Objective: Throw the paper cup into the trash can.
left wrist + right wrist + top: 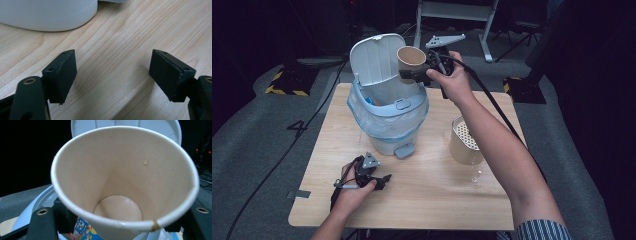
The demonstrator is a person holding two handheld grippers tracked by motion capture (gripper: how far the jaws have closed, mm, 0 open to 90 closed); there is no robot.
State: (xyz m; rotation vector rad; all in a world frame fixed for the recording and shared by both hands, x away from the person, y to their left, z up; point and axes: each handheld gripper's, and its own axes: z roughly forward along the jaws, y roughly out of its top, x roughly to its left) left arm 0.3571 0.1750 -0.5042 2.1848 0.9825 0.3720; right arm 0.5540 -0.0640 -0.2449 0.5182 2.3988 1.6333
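The wooden tabletop (427, 200) carries a white pedal bin (387, 117) toward its far left corner, lined with a pale blue bag, its lid (374, 62) tipped up and back so the mouth stands open. In the right gripper view a colourful printed wrapper (83, 230) lies inside the bin, below the cup. A foot pedal (404, 150) sticks out of the bin's base toward the near edge. Near the right edge stands a cream cylindrical container with a perforated top (464, 142), well apart from the bin.

The right forearm reaches from the near right corner diagonally across the tabletop, past the container, to the far edge, hand raised above the bin's right rim. The right tool (414, 75) points left toward the raised lid and is clamped on a paper cup (411, 61), gripping it low on its body. The cup hangs in the air over the open bin, just in front of the lid, its mouth turned back toward the hand. In the right gripper view its inside is bare, with a wet sheen on the bottom, a drop on the inner wall and a brown stain on the near rim.

The left hand (354, 192) rests low on the tabletop near the near left corner, in front of the bin. The left tool (384, 181) lies close to the wood, pointing right. In the left gripper view its pads (62, 75) stand wide apart, released, with bare wood between them and the bin's rounded base just beyond.
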